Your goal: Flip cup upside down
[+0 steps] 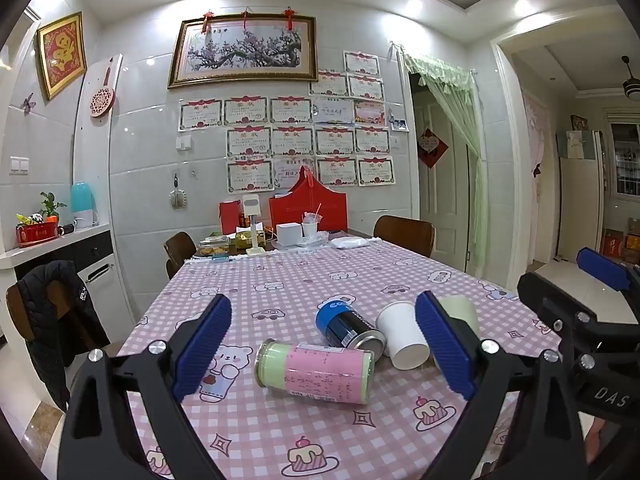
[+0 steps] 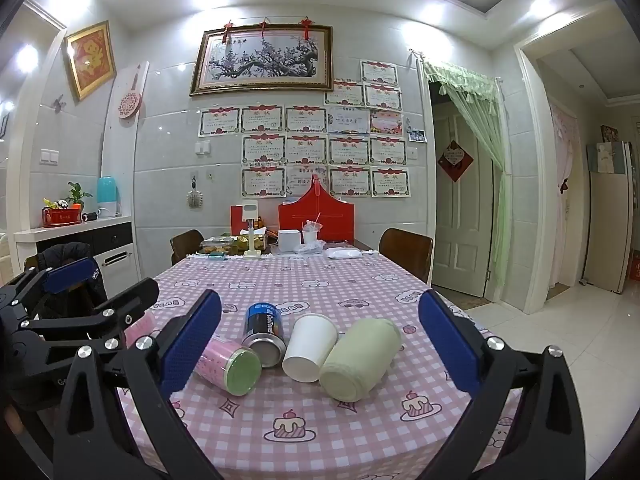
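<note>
My left gripper (image 1: 324,344) has its jaws spread wide with nothing between the ribbed blue pads (image 1: 202,344), and my right gripper (image 2: 320,344) is the same, wide apart and empty. Both hover above the near end of the table; each shows up at the edge of the other's view.

Four containers lie on their sides in a loose row just ahead of the jaws. The white paper cup (image 2: 309,347), the one I care about, lies tipped with its open mouth toward me, between the blue can (image 2: 265,332) and the pale green bottle (image 2: 360,360), touching or nearly touching both. At the left end lies the pink and green can (image 2: 231,364), smooth, with a printed label.

The tablecloth (image 2: 360,432) is pink-and-white check with cartoon cakes and bears. Boxes, a red gift bag (image 2: 316,216) and snacks crowd the far end, below a tiled wall hung with certificates (image 2: 304,148) and a framed blossom picture (image 2: 262,60).

From the left wrist the pink can shows its full length and label (the right wrist gives mostly its green end), while the green bottle is largely hidden behind my right pad there. The right wrist shows the bottle whole, its rounded base toward me.
</note>
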